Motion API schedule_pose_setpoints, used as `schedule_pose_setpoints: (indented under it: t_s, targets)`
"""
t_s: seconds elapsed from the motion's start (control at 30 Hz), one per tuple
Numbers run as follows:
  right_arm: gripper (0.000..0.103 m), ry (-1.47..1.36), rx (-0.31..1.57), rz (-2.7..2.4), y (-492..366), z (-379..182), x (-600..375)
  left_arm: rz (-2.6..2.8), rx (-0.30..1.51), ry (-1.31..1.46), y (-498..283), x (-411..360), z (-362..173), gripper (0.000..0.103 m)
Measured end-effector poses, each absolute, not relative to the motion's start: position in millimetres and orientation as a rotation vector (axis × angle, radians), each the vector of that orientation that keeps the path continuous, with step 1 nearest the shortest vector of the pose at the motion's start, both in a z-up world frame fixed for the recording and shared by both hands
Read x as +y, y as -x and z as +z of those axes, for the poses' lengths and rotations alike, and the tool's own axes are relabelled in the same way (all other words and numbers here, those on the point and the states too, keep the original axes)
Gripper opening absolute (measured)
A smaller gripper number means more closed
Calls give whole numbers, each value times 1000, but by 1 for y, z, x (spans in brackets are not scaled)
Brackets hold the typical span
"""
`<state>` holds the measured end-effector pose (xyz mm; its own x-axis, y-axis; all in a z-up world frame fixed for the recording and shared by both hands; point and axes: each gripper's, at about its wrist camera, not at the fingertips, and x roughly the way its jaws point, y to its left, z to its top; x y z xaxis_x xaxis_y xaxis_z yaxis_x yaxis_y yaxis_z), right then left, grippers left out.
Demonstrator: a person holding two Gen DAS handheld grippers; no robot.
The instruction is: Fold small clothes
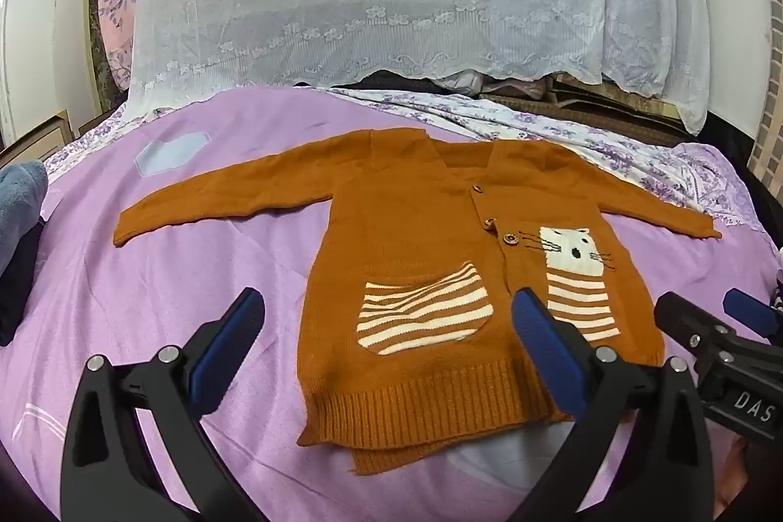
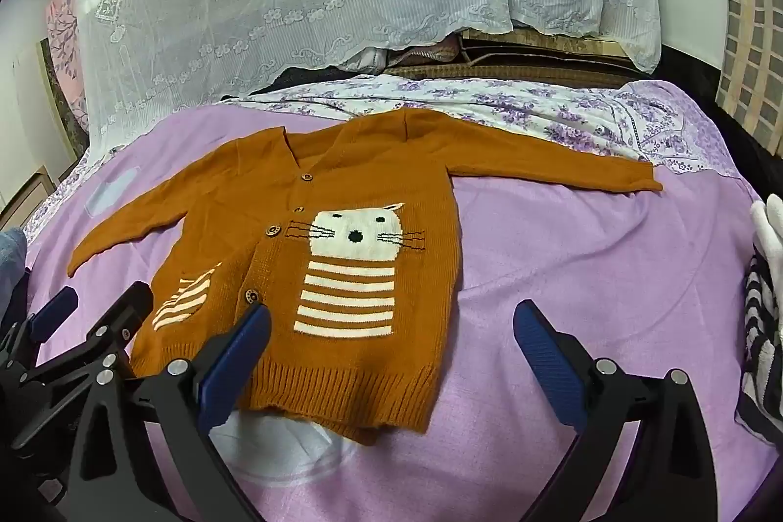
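We hover both released tongs, left (image 1: pixel 386 326) and right (image 2: pixel 391 341) | over the cardigan (image 2: pixel 318 258) | spread flat on the bed (image 2: pixel 563 258), likely ready for folding

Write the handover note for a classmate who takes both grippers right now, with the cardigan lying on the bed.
Left gripper: open, empty, above the hem.
Right gripper: open, empty, above the hem's other corner.
Cardigan: flat on the purple bedspread, front up, buttoned, both sleeves spread out sideways; the cat picture faces up.
Done: laid out only; no fold yet.
Left: fold in both sleeves, fold the body, probably add it to the striped clothes at the right edge.
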<state>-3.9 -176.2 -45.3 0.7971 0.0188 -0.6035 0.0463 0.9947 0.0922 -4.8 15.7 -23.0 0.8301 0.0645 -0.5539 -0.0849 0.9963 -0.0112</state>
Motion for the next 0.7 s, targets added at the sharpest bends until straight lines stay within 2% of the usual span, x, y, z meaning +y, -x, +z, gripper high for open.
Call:
schedule_pose_setpoints:
  t_s: [0.7]
  targets:
    - [100,-105,645,-13,4,-47,-178,81,588,30,4,18,-27,98]
